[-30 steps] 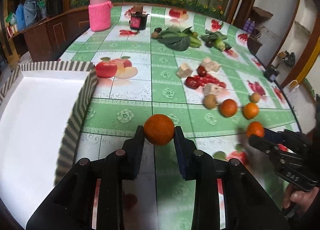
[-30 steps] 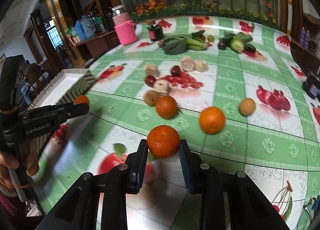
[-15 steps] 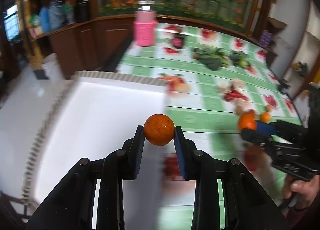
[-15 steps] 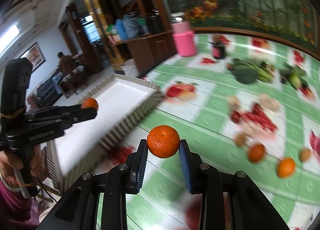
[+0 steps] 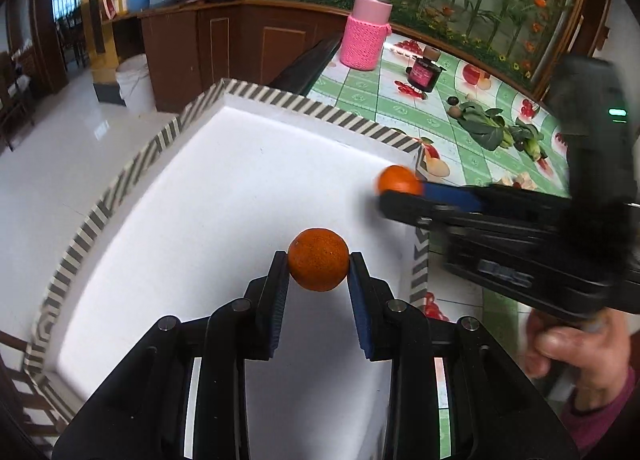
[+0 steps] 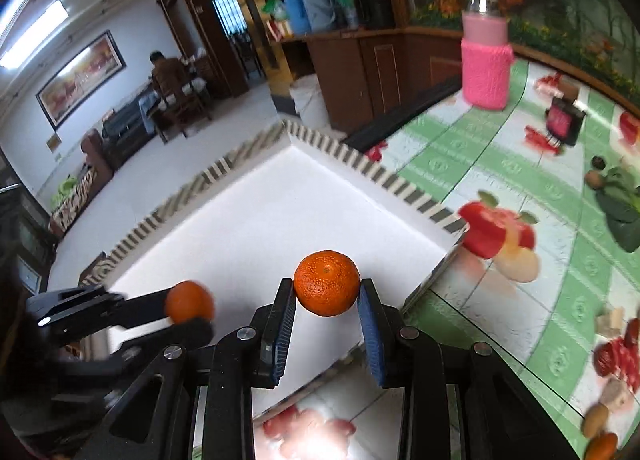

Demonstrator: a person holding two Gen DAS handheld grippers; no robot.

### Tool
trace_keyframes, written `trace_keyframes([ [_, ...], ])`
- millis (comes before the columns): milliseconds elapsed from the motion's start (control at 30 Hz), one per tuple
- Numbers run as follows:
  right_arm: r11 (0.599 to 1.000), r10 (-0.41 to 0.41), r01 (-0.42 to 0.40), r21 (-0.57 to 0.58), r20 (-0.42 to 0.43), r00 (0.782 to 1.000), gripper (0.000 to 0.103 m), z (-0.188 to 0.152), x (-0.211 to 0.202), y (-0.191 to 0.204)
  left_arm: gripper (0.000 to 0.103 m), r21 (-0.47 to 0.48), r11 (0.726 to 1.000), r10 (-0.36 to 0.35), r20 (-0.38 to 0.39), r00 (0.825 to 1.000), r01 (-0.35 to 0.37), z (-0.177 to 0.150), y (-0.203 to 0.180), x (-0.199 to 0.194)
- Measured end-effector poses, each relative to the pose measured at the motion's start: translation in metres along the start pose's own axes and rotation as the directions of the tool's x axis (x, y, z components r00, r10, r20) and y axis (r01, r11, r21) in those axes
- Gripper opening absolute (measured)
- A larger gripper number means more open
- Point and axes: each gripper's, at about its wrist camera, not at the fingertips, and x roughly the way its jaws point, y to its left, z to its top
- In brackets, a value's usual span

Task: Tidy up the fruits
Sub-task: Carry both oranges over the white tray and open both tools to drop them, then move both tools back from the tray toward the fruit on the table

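Holding one orange (image 5: 318,259) clamped between left gripper (image 5: 318,280) jaws, another orange (image 6: 327,283) clamped between right gripper (image 6: 327,306) jaws, both above the white striped-rim tray (image 5: 304,105) ahead of the jaws.

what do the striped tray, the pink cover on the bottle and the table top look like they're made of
Striped tray: probably cardboard or thin board; matte white floor, printed striped rim, sharp folded corners.
Pink cover: looks like knitted or crocheted yarn; ribbed, fuzzy texture hugging the bottle.
Table top: likely a plastic or vinyl cloth; glossy sheen over printed fruit and green squares. What lies underneath cannot be told.
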Motion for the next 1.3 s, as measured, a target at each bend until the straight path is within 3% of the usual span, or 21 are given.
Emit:
trace_keyframes([
  [233, 0.998, -0.037, 0.036, -0.046, -0.029, 0.999, 0.031, -0.007, -0.003, -0.005, 0.029, -0.015, 0.997, -0.076, -0.060, 0.995, 0.075, -0.013, -0.015, 0.010],
  [433, 0.998, -0.055, 0.052, -0.038, -0.079, 0.995, 0.031, -0.005, 0.014, -0.012, 0.029, -0.020, 1.000, 0.012, -0.056, 0.998, -0.013, -0.008, -0.012, 0.010],
  [600, 0.999, -0.013, 0.014, 0.032, -0.033, 0.999, 0.032, -0.004, 0.000, -0.018, 0.030, -0.022, 1.000, 0.015, -0.115, 0.993, -0.018, -0.011, -0.006, 0.019],
  [767, 0.998, 0.013, -0.014, 0.068, 0.019, 1.000, 0.032, -0.006, -0.021, -0.021, 0.044, -0.055, 0.998, -0.042, -0.108, 0.993, 0.036, -0.014, -0.001, 0.018],
  [933, 0.994, -0.002, -0.007, 0.106, 0.081, 0.997, 0.032, -0.022, -0.051, -0.025, 0.044, -0.003, 0.999, 0.036, -0.011, 0.999, -0.036, -0.013, -0.011, -0.001],
  [1067, 0.992, -0.051, 0.038, 0.123, 0.113, 0.992, 0.032, -0.045, -0.077, -0.030, 0.044, 0.060, 0.995, 0.079, 0.085, 0.993, -0.084, -0.010, -0.035, -0.012],
  [1300, 0.974, -0.171, 0.144, 0.174, 0.150, 0.974, 0.032, -0.094, -0.125, -0.051, 0.044, 0.162, 0.986, 0.013, 0.191, 0.982, -0.045, -0.014, -0.090, -0.024],
])
